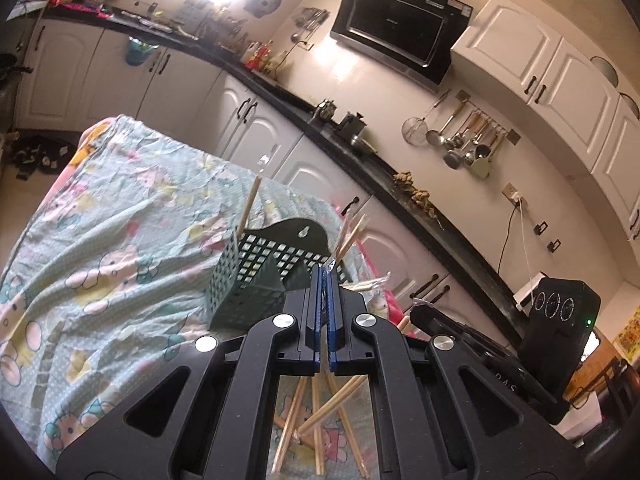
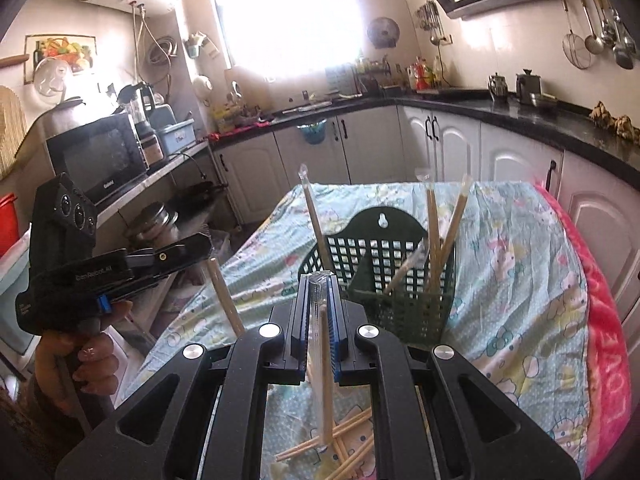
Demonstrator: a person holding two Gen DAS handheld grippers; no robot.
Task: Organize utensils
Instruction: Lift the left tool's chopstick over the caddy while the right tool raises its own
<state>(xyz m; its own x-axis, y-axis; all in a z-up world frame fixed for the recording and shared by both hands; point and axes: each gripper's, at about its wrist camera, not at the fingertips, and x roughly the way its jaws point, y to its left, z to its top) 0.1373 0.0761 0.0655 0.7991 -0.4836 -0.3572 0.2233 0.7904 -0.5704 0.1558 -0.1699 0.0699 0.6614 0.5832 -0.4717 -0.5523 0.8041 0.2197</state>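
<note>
Chopstick (image 2: pixel 326 360) clamped in right hand-held gripper (image 2: pixel 319 280).

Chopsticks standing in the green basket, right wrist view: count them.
4. One wooden chopstick in the dark green plastic mesh basket's left compartment; two upright and one leaning in the right. Others possibly hidden.

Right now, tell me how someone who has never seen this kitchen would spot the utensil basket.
Find the table draped in the pale cartoon-print cloth. Near its middle stands the dark green basket, ahead of the loose chopsticks. It alone has grid-holed walls, an arched back with a hanging hole, and wrapped chopsticks standing upright inside.
</note>
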